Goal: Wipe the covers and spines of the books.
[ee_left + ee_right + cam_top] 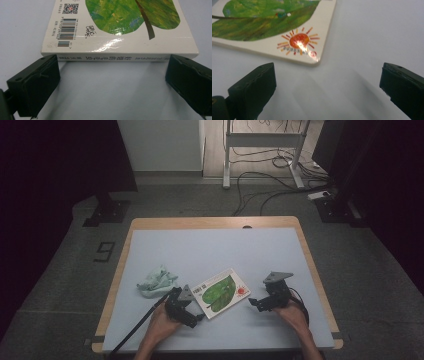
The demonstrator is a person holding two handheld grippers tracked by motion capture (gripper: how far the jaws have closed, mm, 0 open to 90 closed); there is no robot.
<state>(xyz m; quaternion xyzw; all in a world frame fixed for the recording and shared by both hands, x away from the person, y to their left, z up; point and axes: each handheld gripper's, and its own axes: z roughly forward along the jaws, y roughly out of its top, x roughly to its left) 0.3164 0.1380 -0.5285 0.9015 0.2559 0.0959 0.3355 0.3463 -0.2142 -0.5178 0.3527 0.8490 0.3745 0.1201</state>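
Both tools are spread wide and hold nothing. My left tool [192, 312] sits right at the spine of the book [220, 292], and my right tool [256, 303] waits near the corner with the little red sun [298, 41].

The book lies flat near the front edge of the surface [220, 247], about in the middle. A crumpled green cloth [156, 281] lies closer to the left edge.

I think the book is stiff and hard, with thick board covers. It looks shiny, so it may slip. It looks thin and not heavy. I would grab it by the spine [117, 58] or squeeze one edge, top and bottom.
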